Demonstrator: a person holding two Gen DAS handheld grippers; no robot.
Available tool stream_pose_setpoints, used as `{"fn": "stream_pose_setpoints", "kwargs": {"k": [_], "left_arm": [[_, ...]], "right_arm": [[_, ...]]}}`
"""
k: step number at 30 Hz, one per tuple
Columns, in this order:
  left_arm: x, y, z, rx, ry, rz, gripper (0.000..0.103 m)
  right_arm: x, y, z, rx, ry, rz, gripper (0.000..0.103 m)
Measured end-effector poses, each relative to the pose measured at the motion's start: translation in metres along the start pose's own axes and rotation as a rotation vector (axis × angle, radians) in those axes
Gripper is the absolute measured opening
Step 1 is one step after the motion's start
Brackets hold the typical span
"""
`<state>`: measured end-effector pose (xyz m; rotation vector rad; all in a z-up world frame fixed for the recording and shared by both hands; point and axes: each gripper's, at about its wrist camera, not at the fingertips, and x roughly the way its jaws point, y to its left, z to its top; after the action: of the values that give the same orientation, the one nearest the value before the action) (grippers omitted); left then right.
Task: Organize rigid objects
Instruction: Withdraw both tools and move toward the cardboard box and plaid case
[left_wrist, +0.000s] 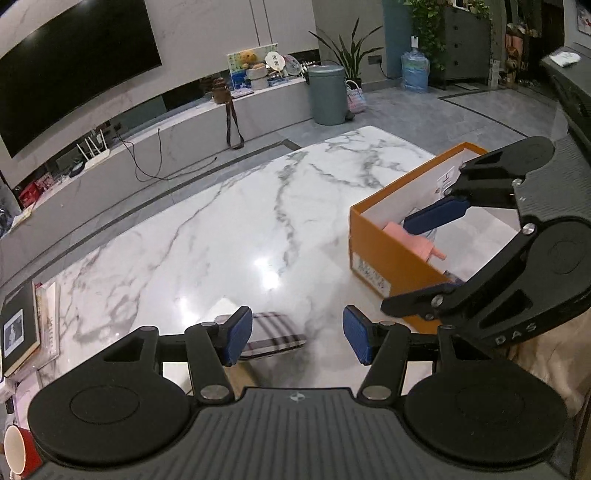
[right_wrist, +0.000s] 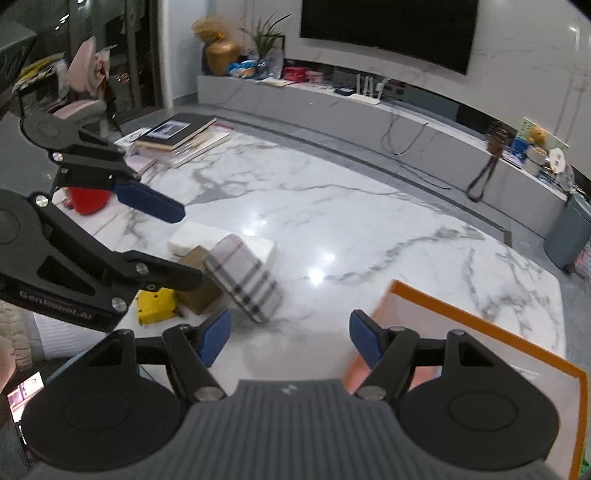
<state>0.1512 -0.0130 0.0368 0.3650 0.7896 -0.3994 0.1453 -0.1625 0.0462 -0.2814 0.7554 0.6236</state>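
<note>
A plaid case (right_wrist: 242, 278) lay tilted on the marble tabletop (right_wrist: 351, 221), propped against a brown box (right_wrist: 197, 291) and a white block (right_wrist: 221, 240), its far edge blurred; in the left wrist view only part of it showed behind the fingers. A yellow object (right_wrist: 155, 302) sat half hidden behind the left hand-held gripper (left_wrist: 295, 336), whose jaws stood apart on nothing. The right hand-held gripper (right_wrist: 290, 334), also empty, had its jaws parted above the orange box (left_wrist: 388, 243), which held a pink item (left_wrist: 413, 243), partly covered. Books (right_wrist: 177, 134) and a red mug (right_wrist: 88, 199) stood at the far end, before a television (right_wrist: 388, 29) and a low cabinet (right_wrist: 424, 122).
</note>
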Motion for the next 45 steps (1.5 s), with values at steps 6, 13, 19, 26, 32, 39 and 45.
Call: {"fn": "stream_pose_setpoints", "kwargs": {"k": [6,13,19,26,32,39,45], "left_arm": [[-0.002,0.024,-0.014,-0.047,0.005,-0.015,0.067],[0.005,0.060,-0.036,-0.148,0.059,-0.053,0.055],[0.029,0.083,-0.055,-0.302,0.088,-0.106,0.057],[0.059,0.091,-0.069,-0.409,0.128,-0.089,0.065],[0.076,0.088,-0.071,-0.416,0.160,-0.070,0.069],[0.093,0.085,-0.069,-0.403,0.196,-0.028,0.069],[0.104,0.088,-0.070,-0.430,0.225,-0.021,0.067]], "right_arm": [[0.024,0.026,0.009,-0.050,0.044,0.016,0.070],[0.054,0.045,0.017,-0.093,0.085,0.033,0.070],[0.087,0.057,0.019,-0.126,0.126,0.054,0.070],[0.125,0.069,0.014,-0.213,0.168,0.051,0.070],[0.150,0.076,0.012,-0.317,0.156,-0.006,0.070],[0.171,0.082,0.005,-0.376,0.138,-0.069,0.065],[0.179,0.083,0.001,-0.413,0.118,-0.109,0.055]]}}
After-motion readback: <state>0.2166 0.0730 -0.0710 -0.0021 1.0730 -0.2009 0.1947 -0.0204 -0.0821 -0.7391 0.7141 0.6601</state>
